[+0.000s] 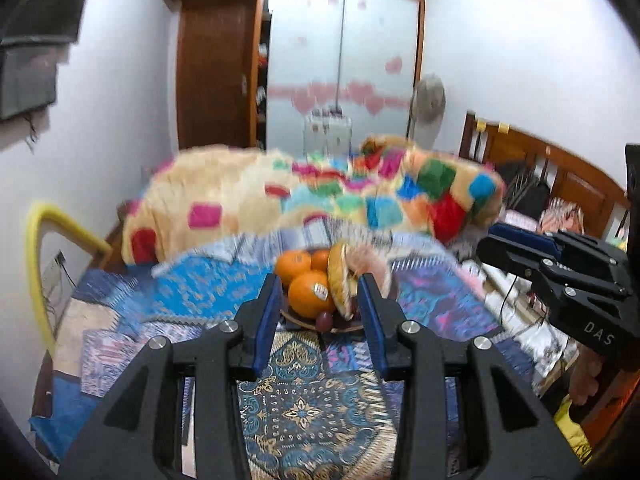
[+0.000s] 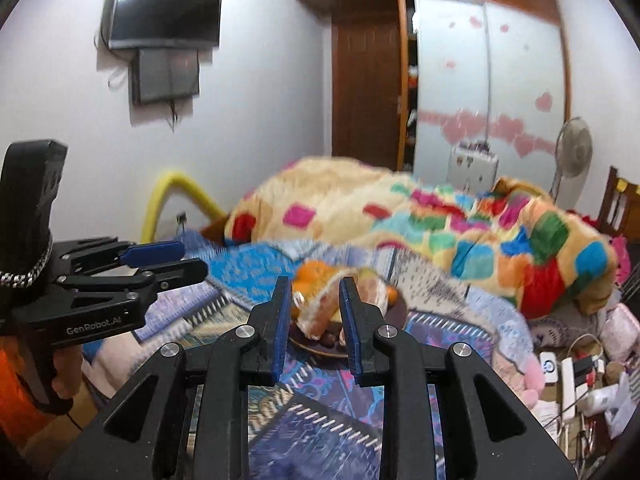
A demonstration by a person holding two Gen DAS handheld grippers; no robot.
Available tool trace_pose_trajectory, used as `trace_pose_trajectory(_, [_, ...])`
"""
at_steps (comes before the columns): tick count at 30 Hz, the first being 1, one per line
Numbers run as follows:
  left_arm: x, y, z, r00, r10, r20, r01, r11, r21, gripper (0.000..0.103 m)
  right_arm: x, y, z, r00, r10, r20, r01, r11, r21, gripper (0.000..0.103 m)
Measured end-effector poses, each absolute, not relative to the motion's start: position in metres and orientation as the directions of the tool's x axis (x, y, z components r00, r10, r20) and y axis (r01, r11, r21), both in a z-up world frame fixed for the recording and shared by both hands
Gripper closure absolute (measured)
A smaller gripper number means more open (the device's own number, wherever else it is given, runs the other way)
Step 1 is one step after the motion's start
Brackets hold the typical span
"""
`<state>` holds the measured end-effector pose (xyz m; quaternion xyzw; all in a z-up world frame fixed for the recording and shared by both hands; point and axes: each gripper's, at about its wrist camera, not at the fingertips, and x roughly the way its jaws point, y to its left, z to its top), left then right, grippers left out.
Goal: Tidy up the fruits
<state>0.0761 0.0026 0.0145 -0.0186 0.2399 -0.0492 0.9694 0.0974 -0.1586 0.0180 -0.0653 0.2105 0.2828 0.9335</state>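
Observation:
A dark plate (image 1: 298,319) on the bed holds three oranges (image 1: 310,294), a peeled pomelo wedge (image 1: 340,280) and a dark grape (image 1: 324,320). My left gripper (image 1: 320,312) is open and empty, its fingers framing the plate from the near side. In the right wrist view the plate (image 2: 320,350) with the pomelo wedge (image 2: 324,312) and an orange (image 2: 312,272) lies just ahead. My right gripper (image 2: 314,320) is open and empty in front of it. Each gripper shows in the other's view: the right one (image 1: 520,248), the left one (image 2: 160,260).
A patterned blue batik cloth (image 1: 304,400) covers the bed. A colourful patchwork blanket (image 1: 320,196) is heaped behind the plate. A wooden headboard (image 1: 560,168) and clutter with cables (image 2: 580,368) lie to the right. A yellow tube (image 1: 40,260) stands at the left.

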Motion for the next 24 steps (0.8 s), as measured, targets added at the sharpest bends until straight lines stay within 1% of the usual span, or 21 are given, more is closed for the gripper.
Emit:
trace_pose_trajectory(1, [0.065, 0.000, 0.022, 0.893, -0.099, -0.439, 0.085, 0.995, -0.053, 0.063, 0.090, -0.161, 0.024, 0.759, 0.502, -0.413, -0.552, 0.834, -0.002, 0.081])
trace_pose_trajectory(3, [0.039, -0.006, 0.036, 0.921, -0.083, -0.381, 0.075, 0.997, -0.034, 0.055, 0.068, -0.167, 0.037, 0.780, 0.506, -0.367, -0.544, 0.839, 0.003, 0.081])
trace_pose_trajectory(4, [0.028, -0.008, 0.042, 0.932, -0.073, -0.354, 0.069, 0.997, -0.025, 0.047, 0.058, -0.170, 0.043, 0.789, 0.509, -0.345, -0.540, 0.841, 0.005, 0.079])
trace_pose_trajectory(5, [0.015, -0.011, 0.047, 0.944, -0.062, -0.323, 0.061, 0.998, -0.014, 0.043, 0.054, -0.171, 0.045, 0.794, 0.509, -0.333, -0.538, 0.843, 0.006, 0.075])
trace_pose_trajectory(6, [0.004, -0.014, 0.051, 0.954, -0.054, -0.293, 0.055, 0.998, -0.004, 0.042, 0.044, -0.174, 0.049, 0.803, 0.508, -0.312, -0.533, 0.846, 0.006, 0.072])
trace_pose_trajectory(7, [-0.007, -0.017, 0.055, 0.962, -0.046, -0.268, 0.049, 0.999, 0.004, 0.040, 0.034, -0.176, 0.053, 0.813, 0.507, -0.287, -0.527, 0.850, 0.007, 0.066])
trace_pose_trajectory(8, [-0.019, -0.019, 0.059, 0.969, -0.040, -0.245, 0.043, 0.999, 0.008, 0.037, 0.024, -0.178, 0.057, 0.823, 0.503, -0.264, -0.521, 0.854, 0.004, 0.062])
trace_pose_trajectory(9, [-0.027, -0.020, 0.062, 0.972, -0.040, -0.231, 0.042, 0.999, 0.005, 0.036, 0.019, -0.179, 0.059, 0.828, 0.501, -0.251, -0.517, 0.856, 0.003, 0.061])
trace_pose_trajectory(10, [-0.033, -0.021, 0.063, 0.974, -0.039, -0.221, 0.040, 0.999, 0.002, 0.033, 0.011, -0.181, 0.062, 0.837, 0.496, -0.231, -0.510, 0.860, 0.000, 0.058])
trace_pose_trajectory(11, [-0.042, -0.022, 0.066, 0.978, -0.033, -0.206, 0.033, 0.999, 0.000, 0.031, 0.004, -0.182, 0.064, 0.844, 0.492, -0.216, -0.504, 0.863, -0.004, 0.052])
trace_pose_trajectory(12, [-0.047, -0.022, 0.067, 0.980, -0.028, -0.198, 0.029, 1.000, 0.000, 0.029, -0.004, -0.183, 0.066, 0.851, 0.487, -0.196, -0.497, 0.868, -0.006, 0.049])
trace_pose_trajectory(13, [-0.053, -0.023, 0.068, 0.982, -0.021, -0.186, 0.022, 1.000, 0.001, 0.026, -0.010, -0.185, 0.066, 0.857, 0.483, -0.180, -0.491, 0.871, -0.005, 0.043])
trace_pose_trajectory(14, [-0.059, -0.023, 0.069, 0.984, -0.014, -0.176, 0.015, 1.000, 0.002, 0.019, -0.013, -0.185, 0.067, 0.860, 0.481, -0.171, -0.489, 0.873, -0.005, 0.036])
trace_pose_trajectory(16, [-0.069, -0.024, 0.070, 0.987, -0.006, -0.160, 0.007, 1.000, 0.004, 0.014, -0.023, -0.187, 0.067, 0.870, 0.472, -0.143, -0.478, 0.878, -0.006, 0.032])
trace_pose_trajectory(18, [-0.077, -0.027, 0.071, 0.989, -0.002, -0.151, 0.004, 1.000, 0.011, 0.012, -0.027, -0.187, 0.066, 0.878, 0.461, -0.130, -0.467, 0.884, -0.012, 0.025])
trace_pose_trajectory(19, [-0.079, -0.028, 0.071, 0.989, 0.003, -0.146, -0.001, 1.000, 0.014, 0.010, -0.029, -0.188, 0.065, 0.881, 0.456, -0.125, -0.461, 0.887, -0.010, 0.017])
trace_pose_trajectory(20, [-0.081, -0.027, 0.071, 0.990, 0.008, -0.140, -0.006, 1.000, 0.015, 0.006, -0.030, -0.188, 0.064, 0.885, 0.451, -0.117, -0.455, 0.891, -0.006, 0.012])
trace_pose_trajectory(22, [-0.087, -0.027, 0.071, 0.992, 0.015, -0.129, -0.013, 1.000, 0.012, 0.002, -0.031, -0.189, 0.063, 0.893, 0.437, -0.103, -0.440, 0.898, 0.000, 0.006])
trace_pose_trajectory(24, [-0.093, -0.026, 0.070, 0.992, 0.012, -0.128, -0.011, 1.000, 0.008, 0.001, -0.032, -0.189, 0.061, 0.901, 0.422, -0.097, -0.424, 0.906, -0.001, 0.004])
